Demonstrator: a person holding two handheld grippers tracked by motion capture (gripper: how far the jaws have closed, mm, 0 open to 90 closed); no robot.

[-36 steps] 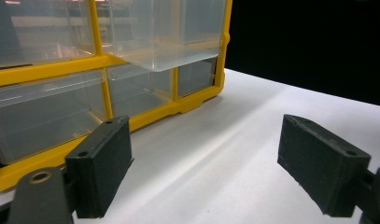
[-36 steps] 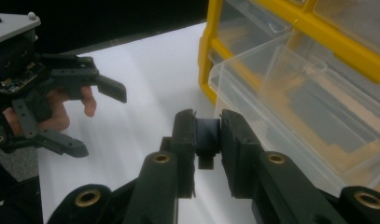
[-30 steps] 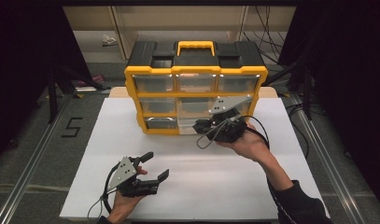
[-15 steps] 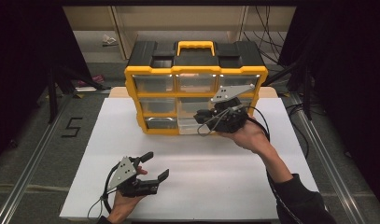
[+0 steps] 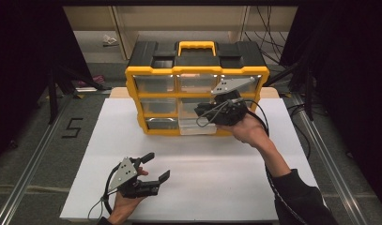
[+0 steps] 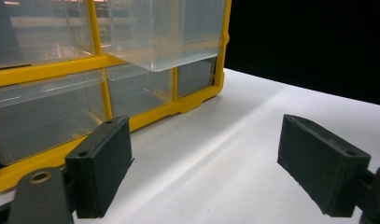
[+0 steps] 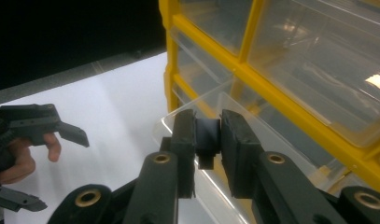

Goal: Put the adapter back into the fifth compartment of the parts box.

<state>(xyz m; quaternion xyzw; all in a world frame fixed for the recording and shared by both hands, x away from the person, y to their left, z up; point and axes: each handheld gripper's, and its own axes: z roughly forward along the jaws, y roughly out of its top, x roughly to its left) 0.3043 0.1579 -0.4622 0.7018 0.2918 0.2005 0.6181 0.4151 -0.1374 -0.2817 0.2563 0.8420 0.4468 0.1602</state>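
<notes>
A yellow and black drawer organizer (image 5: 196, 89) with clear drawers stands at the far side of a white table top (image 5: 217, 178). A digit "5" (image 5: 72, 127) is marked on the grey floor left of the organizer. The right gripper (image 7: 207, 133), in front of the organizer's pulled-out bottom drawer (image 5: 197, 125), has its jaws clamped on a small black block (image 7: 207, 140). The left gripper (image 5: 156, 167), well in front of the organizer, has its jaws spread wide, holding nothing. Dark curtains surround the table.

One readable mark: a black "5" (image 5: 73, 127) on the grey floor, left of the white table (image 5: 198, 154). Nothing legible on the yellow drawer cabinet (image 5: 196, 70).
</notes>
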